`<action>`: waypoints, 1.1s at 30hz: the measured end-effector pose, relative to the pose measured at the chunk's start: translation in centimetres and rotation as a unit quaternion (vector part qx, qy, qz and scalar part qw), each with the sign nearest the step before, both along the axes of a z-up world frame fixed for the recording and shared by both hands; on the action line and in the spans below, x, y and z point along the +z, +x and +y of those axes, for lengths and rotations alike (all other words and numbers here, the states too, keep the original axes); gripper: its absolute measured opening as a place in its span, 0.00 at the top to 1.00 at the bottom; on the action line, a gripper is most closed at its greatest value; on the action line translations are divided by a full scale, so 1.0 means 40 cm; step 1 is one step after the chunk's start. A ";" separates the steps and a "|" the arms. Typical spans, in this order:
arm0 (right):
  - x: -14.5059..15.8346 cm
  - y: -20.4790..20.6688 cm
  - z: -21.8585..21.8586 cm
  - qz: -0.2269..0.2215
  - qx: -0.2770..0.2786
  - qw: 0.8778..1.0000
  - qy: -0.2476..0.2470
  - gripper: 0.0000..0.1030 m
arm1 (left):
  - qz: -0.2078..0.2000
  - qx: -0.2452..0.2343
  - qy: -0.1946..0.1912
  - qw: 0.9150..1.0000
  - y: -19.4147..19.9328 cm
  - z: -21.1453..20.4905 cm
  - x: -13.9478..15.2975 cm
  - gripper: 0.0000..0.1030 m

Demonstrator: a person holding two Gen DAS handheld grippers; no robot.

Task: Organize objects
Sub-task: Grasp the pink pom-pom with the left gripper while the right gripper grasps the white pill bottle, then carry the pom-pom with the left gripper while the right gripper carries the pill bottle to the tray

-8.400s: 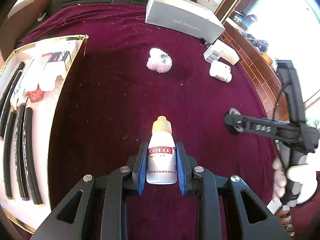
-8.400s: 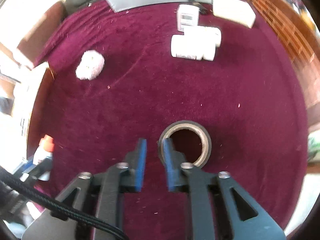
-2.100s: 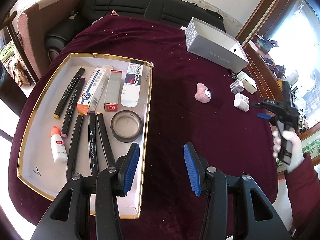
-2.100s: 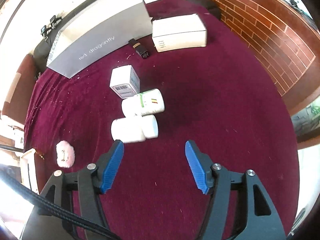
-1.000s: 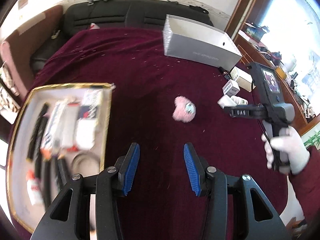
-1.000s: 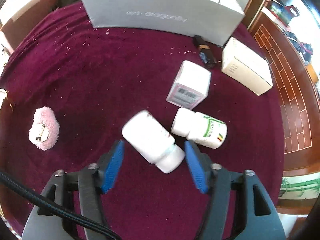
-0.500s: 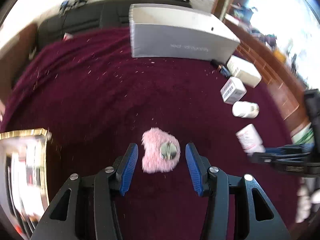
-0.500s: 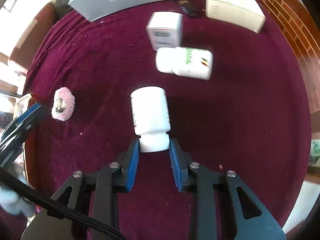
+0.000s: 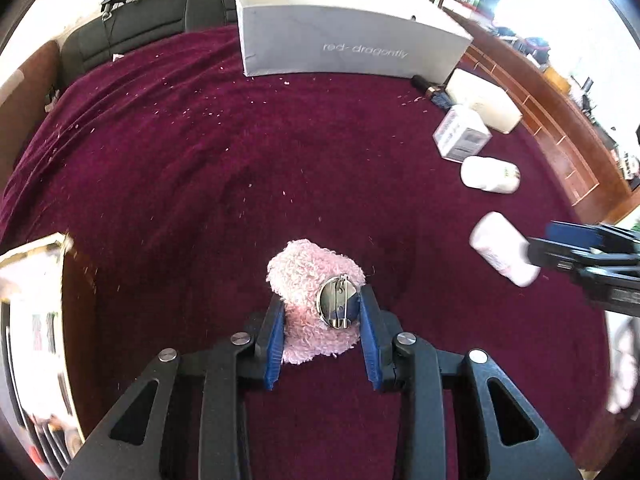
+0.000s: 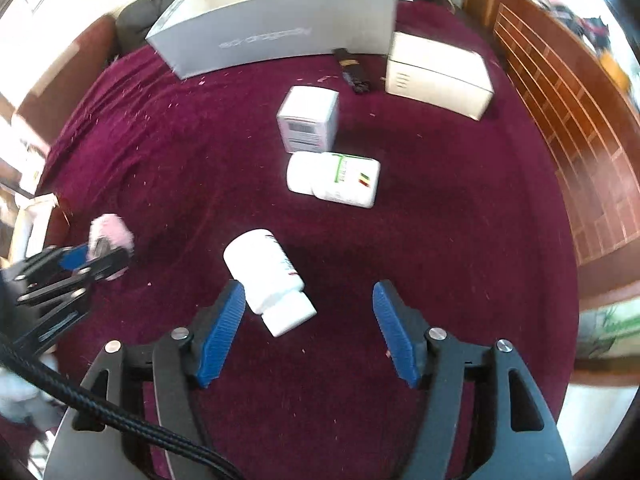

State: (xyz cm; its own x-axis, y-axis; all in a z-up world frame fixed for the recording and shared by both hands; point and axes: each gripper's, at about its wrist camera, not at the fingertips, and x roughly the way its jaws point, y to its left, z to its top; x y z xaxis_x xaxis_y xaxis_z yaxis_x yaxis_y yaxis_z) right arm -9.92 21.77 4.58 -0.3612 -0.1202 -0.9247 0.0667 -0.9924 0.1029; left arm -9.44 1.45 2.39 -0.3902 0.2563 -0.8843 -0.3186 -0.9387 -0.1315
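Bench cloth (image 9: 200, 168): deep maroon, flecked with pale specks. Fuzzy brooch (image 9: 316, 300): pale pink pile, silver metal disc. Left tongs (image 9: 322, 336) and right tongs (image 10: 308, 328): black frames, blue pads. Near bottle (image 10: 266, 280): white. Far bottle (image 10: 334, 179): white, green-striped label. Long box (image 9: 344, 42): grey, pale lettering.

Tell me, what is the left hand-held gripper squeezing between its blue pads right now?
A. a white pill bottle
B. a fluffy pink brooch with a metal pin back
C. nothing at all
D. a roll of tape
B: in the left wrist view the left hand-held gripper has its blue pads pressed against both sides of the fluffy pink brooch, whose round metal pin back faces the camera.
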 end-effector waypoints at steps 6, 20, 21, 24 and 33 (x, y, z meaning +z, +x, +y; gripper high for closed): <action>-0.034 -0.014 -0.067 0.008 0.035 0.997 0.061 0.37 | 0.000 0.015 0.027 1.000 0.075 -0.050 0.046 0.73; -0.044 0.071 -0.035 -0.062 -0.016 0.996 -0.064 0.68 | 0.019 0.059 0.085 0.994 0.228 -0.209 0.130 0.73; -0.038 0.082 -0.033 -0.064 -0.020 0.995 -0.078 0.68 | 0.020 0.061 0.089 0.994 0.241 -0.224 0.137 0.73; -0.014 0.117 -0.047 -0.070 -0.028 0.989 -0.128 0.68 | 0.019 0.068 0.098 0.993 0.275 -0.270 0.150 0.72; 0.049 0.189 -0.213 -0.072 0.002 0.979 -0.193 0.68 | 0.004 0.126 0.115 0.985 0.355 -0.488 0.165 0.72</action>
